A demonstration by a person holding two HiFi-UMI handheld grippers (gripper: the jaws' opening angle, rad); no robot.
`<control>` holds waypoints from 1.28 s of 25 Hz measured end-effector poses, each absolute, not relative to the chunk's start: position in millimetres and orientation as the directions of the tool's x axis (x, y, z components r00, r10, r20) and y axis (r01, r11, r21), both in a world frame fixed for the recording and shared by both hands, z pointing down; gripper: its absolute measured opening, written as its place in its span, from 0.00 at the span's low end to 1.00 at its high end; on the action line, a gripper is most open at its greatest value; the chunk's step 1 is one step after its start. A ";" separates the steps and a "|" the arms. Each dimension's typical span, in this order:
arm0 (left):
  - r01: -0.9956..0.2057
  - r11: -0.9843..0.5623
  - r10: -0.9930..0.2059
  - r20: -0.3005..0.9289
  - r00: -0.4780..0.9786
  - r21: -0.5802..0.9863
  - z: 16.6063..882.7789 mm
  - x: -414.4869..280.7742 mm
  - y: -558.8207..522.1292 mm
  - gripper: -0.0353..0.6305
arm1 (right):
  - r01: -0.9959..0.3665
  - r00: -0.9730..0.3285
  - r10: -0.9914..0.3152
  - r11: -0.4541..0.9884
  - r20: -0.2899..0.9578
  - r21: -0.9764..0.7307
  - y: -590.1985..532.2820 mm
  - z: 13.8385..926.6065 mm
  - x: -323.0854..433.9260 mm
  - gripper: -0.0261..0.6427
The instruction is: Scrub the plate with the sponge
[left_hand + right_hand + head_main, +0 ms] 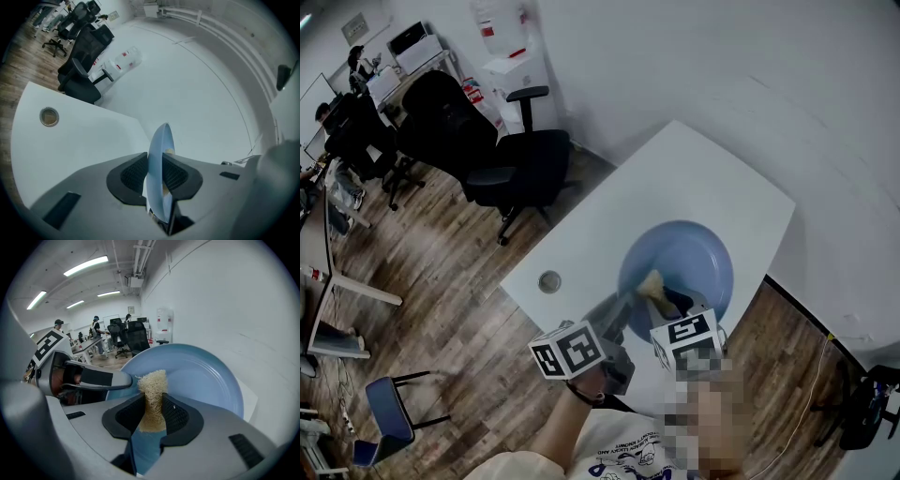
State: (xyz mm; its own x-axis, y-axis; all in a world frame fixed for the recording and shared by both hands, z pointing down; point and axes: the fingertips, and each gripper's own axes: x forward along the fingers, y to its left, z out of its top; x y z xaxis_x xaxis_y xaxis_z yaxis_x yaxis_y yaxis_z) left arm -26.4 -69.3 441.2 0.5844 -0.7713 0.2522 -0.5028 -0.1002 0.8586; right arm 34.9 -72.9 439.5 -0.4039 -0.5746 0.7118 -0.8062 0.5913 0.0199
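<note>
A blue plate (689, 258) is held tilted above the white table (694, 178). My left gripper (623, 314) is shut on the plate's near-left rim; in the left gripper view the plate (157, 159) stands edge-on between the pads. My right gripper (667, 298) is shut on a tan loofah sponge (652, 284), whose tip lies against the plate's inner face. In the right gripper view the sponge (153, 397) sticks up between the jaws in front of the plate (197, 376), with the left gripper (123, 380) clamped on the rim at the left.
A small round cap (549, 281) sits in the table near its left edge. Black office chairs (478, 141) stand on the wood floor beyond the table, and a blue chair (389, 412) at lower left. A white wall (750, 84) runs behind the table.
</note>
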 end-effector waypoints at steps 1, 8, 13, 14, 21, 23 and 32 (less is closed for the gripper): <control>-0.503 -0.102 -0.770 0.251 0.586 0.858 440.8 -26.0 -69.5 0.17 | -0.806 -0.404 -0.575 0.592 0.711 0.021 -74.1 439.1 34.9 0.20; -0.508 -0.128 -0.762 0.244 0.600 0.852 439.3 -22.8 -68.0 0.17 | -0.807 -0.401 -0.588 0.589 0.703 0.032 -82.1 436.4 38.1 0.20; -0.520 -0.155 -0.753 0.240 0.612 0.840 436.3 -19.1 -67.3 0.17 | -0.817 -0.393 -0.603 0.576 0.695 0.037 -87.9 432.5 43.7 0.20; -0.522 -0.159 -0.751 0.240 0.615 0.838 436.4 -18.1 -66.8 0.17 | -0.819 -0.391 -0.605 0.573 0.693 0.038 -88.8 432.4 45.2 0.20; -0.507 -0.166 -0.737 0.235 0.634 0.846 437.7 -13.9 -65.8 0.17 | -0.832 -0.376 -0.620 0.553 0.688 0.043 -97.7 430.2 55.3 0.20; -0.501 -0.165 -0.736 0.232 0.636 0.850 437.1 -13.4 -65.3 0.17 | -0.838 -0.370 -0.626 0.544 0.686 0.045 -100.1 428.7 59.0 0.20; -0.490 -0.168 -0.732 0.225 0.643 0.855 436.9 -12.0 -65.2 0.17 | -0.866 -0.334 -0.654 0.497 0.679 0.053 -109.8 426.3 79.8 0.20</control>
